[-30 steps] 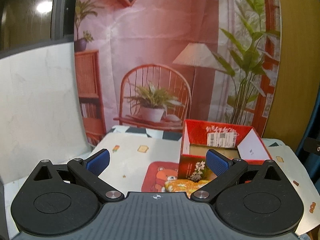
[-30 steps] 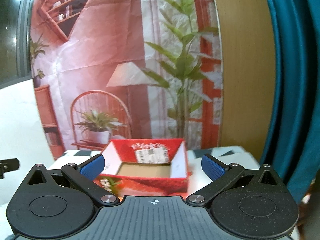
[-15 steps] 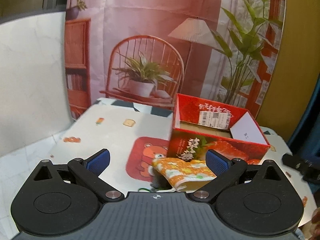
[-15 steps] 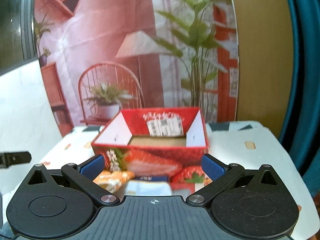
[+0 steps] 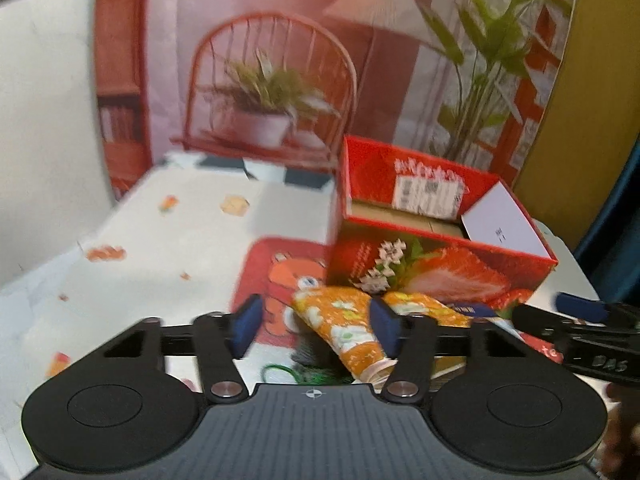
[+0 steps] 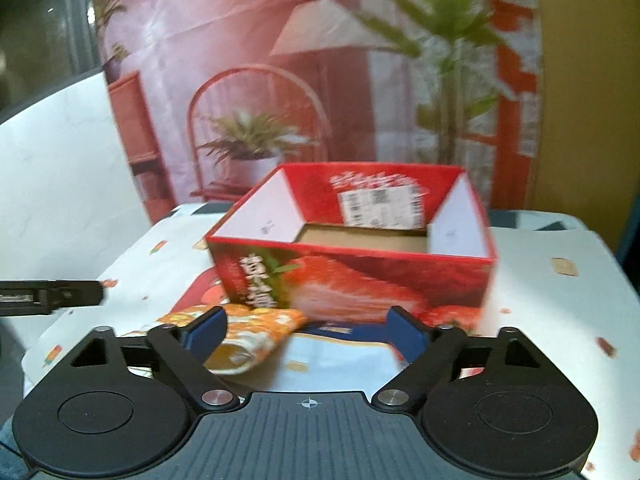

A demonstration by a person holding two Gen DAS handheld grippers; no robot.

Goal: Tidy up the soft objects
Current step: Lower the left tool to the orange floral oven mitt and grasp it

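Up close, two handheld grippers with matte black linkages and blue padded fingers tilt down toward a table covered by a pale printed cloth [image 5: 168, 248] with a red bear picture on it. An open cardboard box [image 6: 352, 276], glossy red with strawberry artwork, a brown floor and a white label on its inner back wall, stands on the cloth. Just in front of the box lie soft things: an orange sock [image 5: 344, 328] with a white floral print and a cream cuff, rumpled and limp, and beside it a flat pale blue cloth [image 6: 340, 356] with a dark blue edge.

The left gripper [image 5: 316, 328] hangs over the sock; its jaws are closing, with the sock between them but the pads not pressing it. Something dark and fuzzy with a green loop lies beneath, too blurred to identify. The right gripper [image 6: 304, 336] hangs over the blue cloth, its jaws also closing, apart, gripping nothing. A printed backdrop [image 6: 280, 80] of a wicker chair, lamp and plants stands behind.
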